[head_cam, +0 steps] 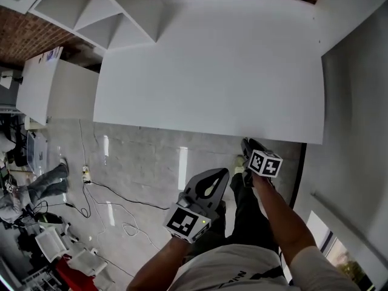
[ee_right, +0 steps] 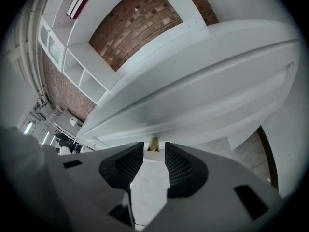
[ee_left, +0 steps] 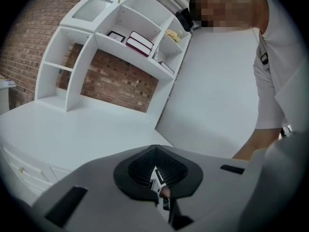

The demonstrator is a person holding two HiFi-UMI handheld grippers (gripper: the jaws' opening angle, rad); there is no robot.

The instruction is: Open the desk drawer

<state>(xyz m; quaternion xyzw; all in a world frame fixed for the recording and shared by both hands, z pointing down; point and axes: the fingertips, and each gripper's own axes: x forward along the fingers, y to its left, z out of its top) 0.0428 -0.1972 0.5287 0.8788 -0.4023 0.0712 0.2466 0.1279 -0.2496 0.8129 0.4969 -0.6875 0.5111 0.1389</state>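
The white desk [head_cam: 212,65] fills the head view. The drawer [ee_right: 207,110] front runs under its front edge and looks closed, though the wide-angle bend makes that hard to judge. The right gripper [ee_right: 154,151] has its jaws apart, with a small tan knob [ee_right: 153,143] just ahead of the gap, untouched. The left gripper [ee_left: 155,167] has its jaws together, empty.

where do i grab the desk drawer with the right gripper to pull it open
Grip the small tan knob on the drawer front, coming straight at it from the front. It is the one part standing out from the flat white panel, and it lines up with the gap between the right gripper's open jaws.
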